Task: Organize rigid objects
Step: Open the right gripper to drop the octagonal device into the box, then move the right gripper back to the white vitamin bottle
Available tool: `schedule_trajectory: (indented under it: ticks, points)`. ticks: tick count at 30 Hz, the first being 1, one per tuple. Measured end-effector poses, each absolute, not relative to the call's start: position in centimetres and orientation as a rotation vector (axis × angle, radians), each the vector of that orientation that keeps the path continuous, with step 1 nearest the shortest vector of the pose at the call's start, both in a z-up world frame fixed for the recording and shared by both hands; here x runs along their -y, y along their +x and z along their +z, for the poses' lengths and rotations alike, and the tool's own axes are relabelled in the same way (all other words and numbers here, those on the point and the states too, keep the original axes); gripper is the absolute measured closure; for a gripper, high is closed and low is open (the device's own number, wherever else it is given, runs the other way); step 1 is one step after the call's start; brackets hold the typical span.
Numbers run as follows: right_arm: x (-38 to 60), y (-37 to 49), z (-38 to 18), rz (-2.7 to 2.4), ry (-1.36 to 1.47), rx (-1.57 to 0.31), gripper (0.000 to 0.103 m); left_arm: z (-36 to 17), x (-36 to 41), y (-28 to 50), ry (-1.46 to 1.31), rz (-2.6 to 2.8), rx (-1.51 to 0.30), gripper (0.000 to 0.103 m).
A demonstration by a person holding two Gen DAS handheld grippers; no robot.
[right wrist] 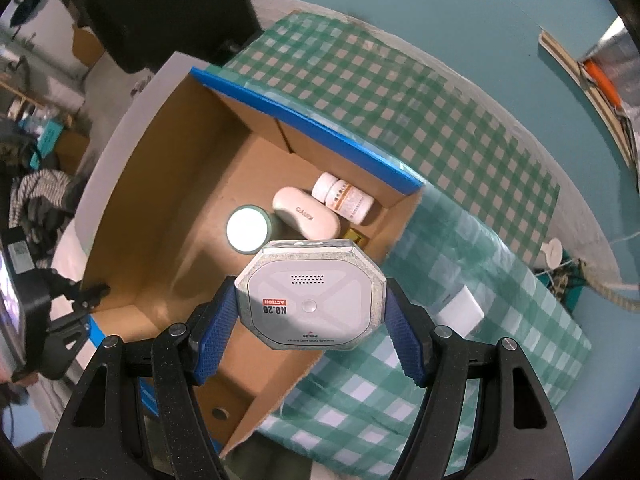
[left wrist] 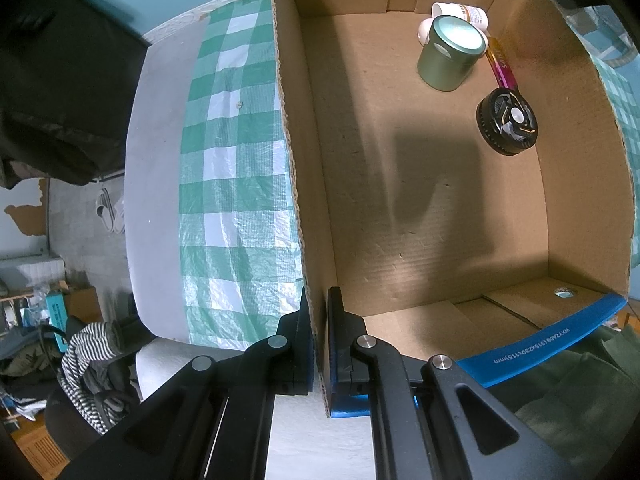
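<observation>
My left gripper (left wrist: 319, 344) is pinched tight on the near end of the cardboard box's (left wrist: 420, 208) left wall, one finger outside, one inside. My right gripper (right wrist: 310, 316) clamps the grey octagonal case (right wrist: 310, 306) between its blue pads, hanging over the box's right wall. Inside, toward the far right corner, sit a green tin (left wrist: 450, 54), a white pill bottle (right wrist: 344, 199), a white oval case (right wrist: 306, 214), a pink tube (left wrist: 502, 65) and a black round gadget (left wrist: 507, 121). The box rests on a green checked cloth (left wrist: 228, 168).
</observation>
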State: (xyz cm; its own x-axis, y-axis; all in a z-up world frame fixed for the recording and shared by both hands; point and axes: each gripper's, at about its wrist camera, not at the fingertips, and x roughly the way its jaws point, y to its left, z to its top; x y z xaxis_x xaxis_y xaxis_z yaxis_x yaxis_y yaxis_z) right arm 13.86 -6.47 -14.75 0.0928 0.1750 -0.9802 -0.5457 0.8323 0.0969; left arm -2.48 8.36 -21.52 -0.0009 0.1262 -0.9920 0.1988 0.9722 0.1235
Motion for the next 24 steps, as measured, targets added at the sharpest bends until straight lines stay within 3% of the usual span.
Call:
schedule_trajectory:
  ticks: [7,24]
  points:
    - [5.5,13.8,-16.6,0.543,-0.4,-1.401,0.031,-21.6,-8.5,-2.4,0.253,-0.058,-1.576,0.098]
    - [6.5,13.3,-15.1,0.541,-0.358,-1.362,0.03,-21.7,-8.6,-2.8,0.258,-0.057,-1.576,0.098]
